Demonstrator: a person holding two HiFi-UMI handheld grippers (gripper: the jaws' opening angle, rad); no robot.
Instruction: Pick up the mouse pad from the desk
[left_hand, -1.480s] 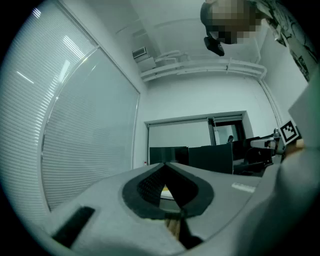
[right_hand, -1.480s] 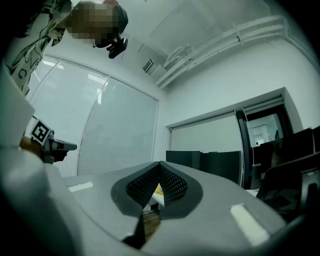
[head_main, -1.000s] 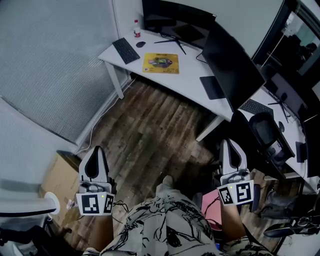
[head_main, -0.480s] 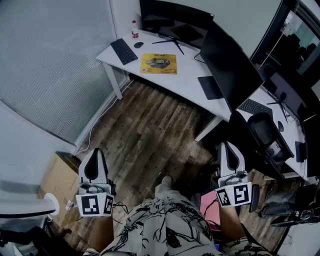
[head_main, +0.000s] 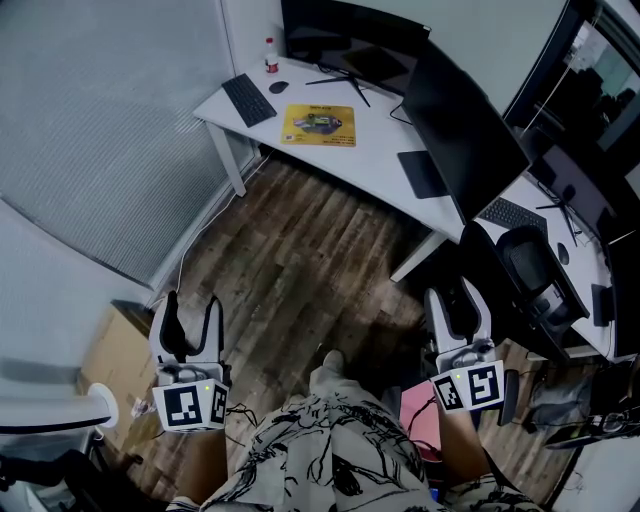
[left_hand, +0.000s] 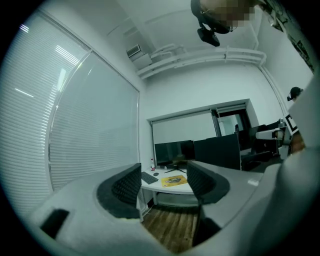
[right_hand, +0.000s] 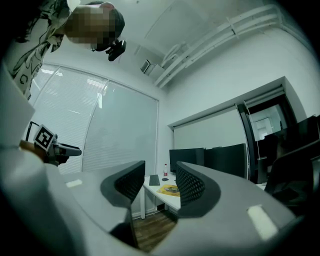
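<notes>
My left gripper (head_main: 191, 302) and right gripper (head_main: 458, 300) have shells of smooth, matt grey plastic. The pads (left_hand: 126, 186) inside the jaws are dark, matt and finely ribbed, rubbery in look. The floor (head_main: 300, 260) is dark wood plank, grainy, with a dull sheen. The desk (head_main: 375, 165) top is white, smooth and matt. The mouse pad (head_main: 320, 125) shows a printed yellow face without glare. The monitor (head_main: 465, 130) is black with a dull finish. The box (head_main: 105, 350) is plain brown cardboard. My shirt (head_main: 320, 465) is patterned cloth. The blinds (head_main: 100, 130) are pale, slatted and matt.
</notes>
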